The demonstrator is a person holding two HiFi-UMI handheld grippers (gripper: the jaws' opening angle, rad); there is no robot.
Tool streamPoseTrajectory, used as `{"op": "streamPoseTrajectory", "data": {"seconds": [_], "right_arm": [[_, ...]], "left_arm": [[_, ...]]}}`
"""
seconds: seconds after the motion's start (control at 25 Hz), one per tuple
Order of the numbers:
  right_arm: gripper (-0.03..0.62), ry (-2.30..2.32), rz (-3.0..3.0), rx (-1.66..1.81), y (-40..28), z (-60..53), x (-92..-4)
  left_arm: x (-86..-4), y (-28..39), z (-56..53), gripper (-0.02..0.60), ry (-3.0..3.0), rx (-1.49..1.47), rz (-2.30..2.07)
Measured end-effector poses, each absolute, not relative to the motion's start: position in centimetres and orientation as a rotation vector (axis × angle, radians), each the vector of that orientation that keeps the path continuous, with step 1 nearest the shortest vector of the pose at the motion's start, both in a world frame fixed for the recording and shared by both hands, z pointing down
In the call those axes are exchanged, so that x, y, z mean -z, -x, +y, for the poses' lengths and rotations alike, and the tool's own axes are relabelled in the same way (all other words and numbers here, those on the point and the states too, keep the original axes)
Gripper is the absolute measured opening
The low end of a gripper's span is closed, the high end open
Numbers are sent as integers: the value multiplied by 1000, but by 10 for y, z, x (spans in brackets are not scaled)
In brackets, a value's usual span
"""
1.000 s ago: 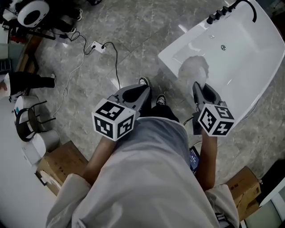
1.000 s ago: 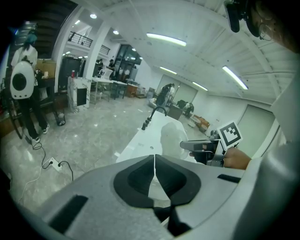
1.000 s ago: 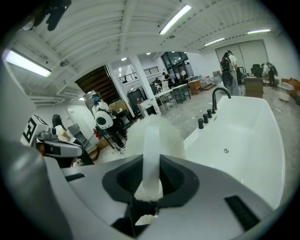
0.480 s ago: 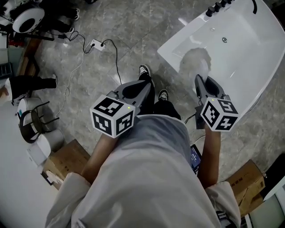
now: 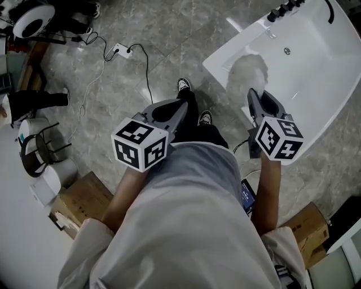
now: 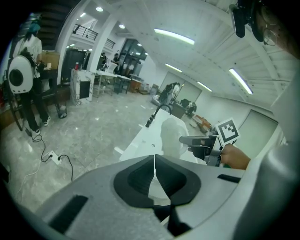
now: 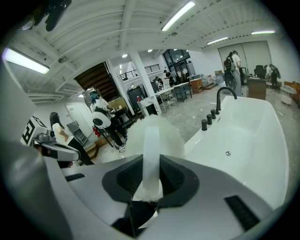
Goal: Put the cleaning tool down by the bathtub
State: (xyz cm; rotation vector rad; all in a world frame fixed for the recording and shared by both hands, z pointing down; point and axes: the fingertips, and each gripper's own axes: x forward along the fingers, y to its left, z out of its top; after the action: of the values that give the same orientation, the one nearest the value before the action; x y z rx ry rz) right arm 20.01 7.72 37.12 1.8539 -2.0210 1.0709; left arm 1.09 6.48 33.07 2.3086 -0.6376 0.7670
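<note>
By bathtub (image 5: 316, 79), right hand-held gripper (image 5: 252, 97) grips cleaning tool (image 5: 247, 70)

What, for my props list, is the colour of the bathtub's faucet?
Black; the faucet shows best in the right gripper view.

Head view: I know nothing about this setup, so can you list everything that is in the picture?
bathtub: one, white, upper right
tap with knobs: one set, black, on the bathtub's far end
cleaning tool: one, white and fluffy, over the bathtub's near corner
power strip: one, white with a black cable, floor at upper left
cardboard boxes: at least two, brown, lower left and lower right
floor: grey stone tiles, all around
shoes: two, black and white, between the grippers
left gripper: one, grey with a marker cube, jaws together, empty
right gripper: one, grey with a marker cube, shut on the cleaning tool's handle
</note>
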Motion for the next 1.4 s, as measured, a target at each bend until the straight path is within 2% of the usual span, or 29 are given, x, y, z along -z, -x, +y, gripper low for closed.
{"op": "streamPoseTrajectory", "data": {"seconds": [1.4], "right_arm": [[77, -1635, -1972, -1172, -160, -8, -426]], "left_arm": [[-355, 33, 3, 9, -2156, -723, -703]]}}
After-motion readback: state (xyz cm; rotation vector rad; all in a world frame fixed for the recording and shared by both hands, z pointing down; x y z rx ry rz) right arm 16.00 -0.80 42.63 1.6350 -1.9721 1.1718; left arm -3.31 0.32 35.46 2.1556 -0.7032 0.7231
